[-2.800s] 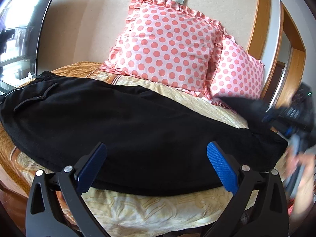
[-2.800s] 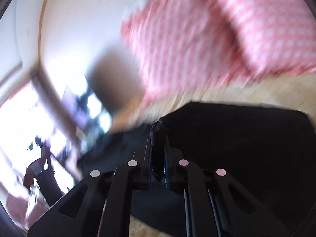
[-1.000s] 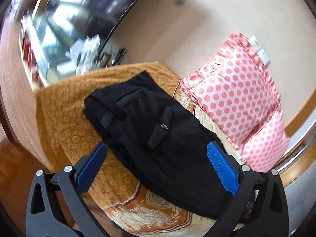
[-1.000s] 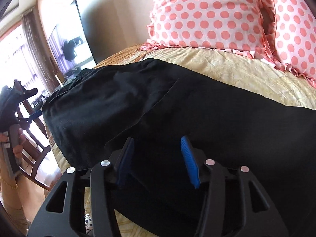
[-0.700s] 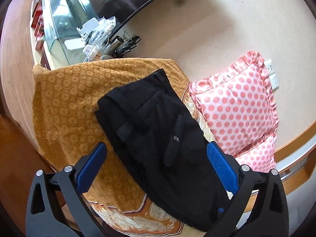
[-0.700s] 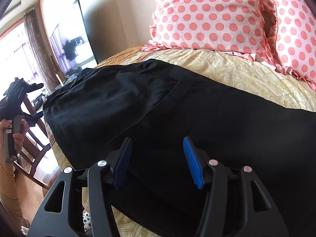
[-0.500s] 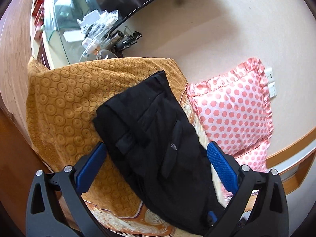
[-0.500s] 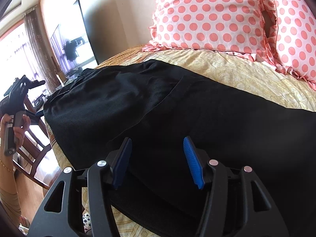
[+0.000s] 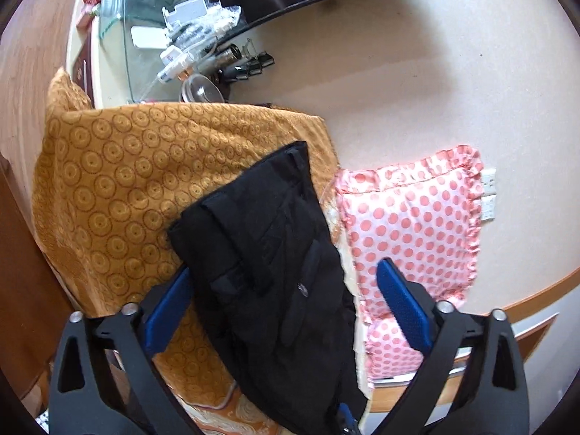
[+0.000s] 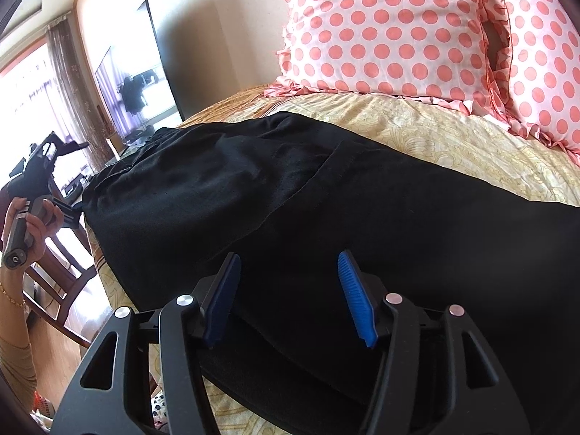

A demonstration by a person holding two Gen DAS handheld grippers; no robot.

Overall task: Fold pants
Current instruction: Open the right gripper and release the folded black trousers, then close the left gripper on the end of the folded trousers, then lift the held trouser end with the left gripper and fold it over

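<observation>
The black pants (image 10: 326,199) lie flat along the near side of the bed, on a pale yellow patterned sheet (image 10: 435,127), their length running from left to right. In the left wrist view the pants (image 9: 275,264) show from the waist end, with the waistband and a pocket flap on top, lying half on an orange blanket (image 9: 119,188) with a ring pattern. The right gripper (image 10: 290,297) hovers low over the near edge of the pants with its blue pads spread apart and nothing between them; whether the tips touch the cloth cannot be told. The left gripper (image 9: 282,308) is wide open too, holding nothing, at the waist end of the pants; the right wrist view shows it held up in a hand (image 10: 32,224) at the far left. Two pink spotted pillows (image 10: 391,29) stand against the wall at the far side of the bed. A dark television (image 10: 159,61) stands to the left
</observation>
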